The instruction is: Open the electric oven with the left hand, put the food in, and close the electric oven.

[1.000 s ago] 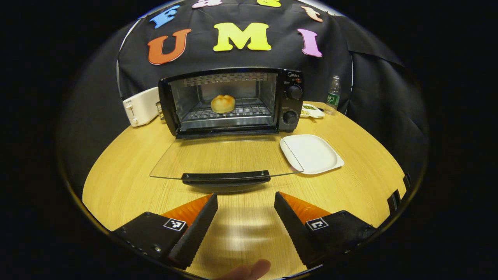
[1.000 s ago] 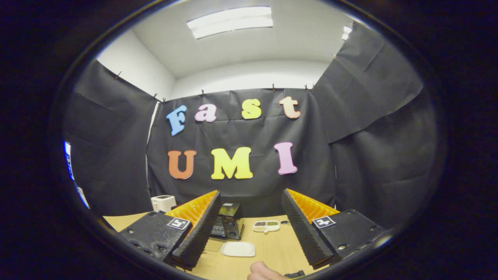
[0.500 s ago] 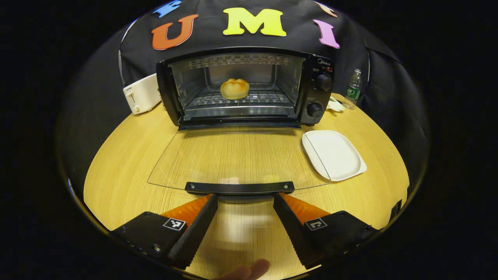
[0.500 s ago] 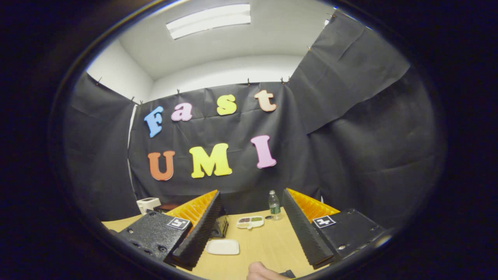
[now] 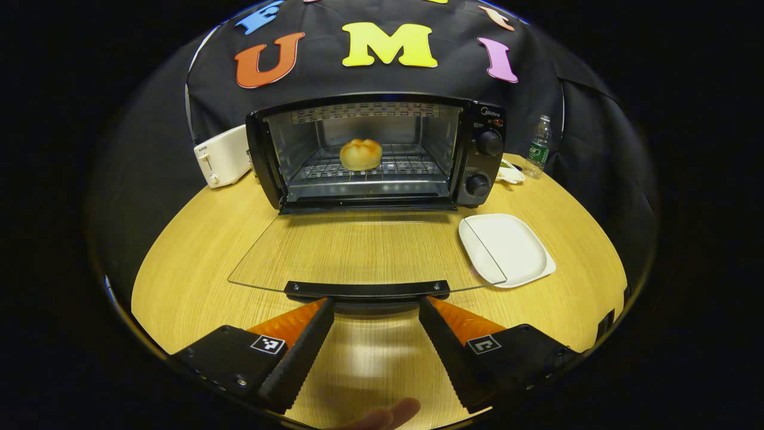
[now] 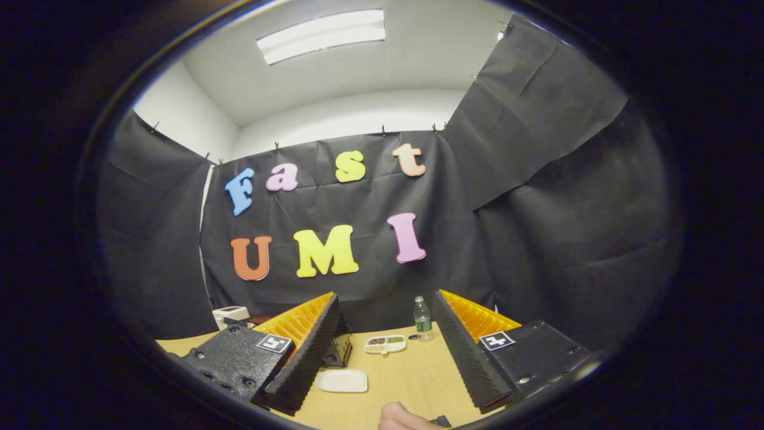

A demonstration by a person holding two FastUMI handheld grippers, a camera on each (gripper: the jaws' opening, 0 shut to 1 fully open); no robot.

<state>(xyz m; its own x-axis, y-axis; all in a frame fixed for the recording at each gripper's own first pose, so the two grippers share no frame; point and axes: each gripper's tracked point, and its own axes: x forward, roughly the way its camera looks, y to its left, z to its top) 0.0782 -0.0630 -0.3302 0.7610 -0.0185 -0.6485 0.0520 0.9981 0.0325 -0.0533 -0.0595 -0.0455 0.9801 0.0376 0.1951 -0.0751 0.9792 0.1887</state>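
Note:
The black electric oven stands at the back of the round wooden table, its glass door folded flat down toward me. A round bread bun sits on the wire rack inside. The door's black handle lies just beyond the tips of my left gripper, which is open with nothing between its fingers. In the right gripper view my right gripper is open and held up high, tilted toward the booth wall. A corner of the oven shows behind its left finger.
A white square plate lies right of the door, partly under its glass corner, and appears as the plate in the right gripper view. A white toaster stands left of the oven. A water bottle and a small snack dish stand at the back right.
My left gripper moved forward until its tips reached the door handle, then lifted slightly. The right gripper swung to the right, bringing the bottle into view.

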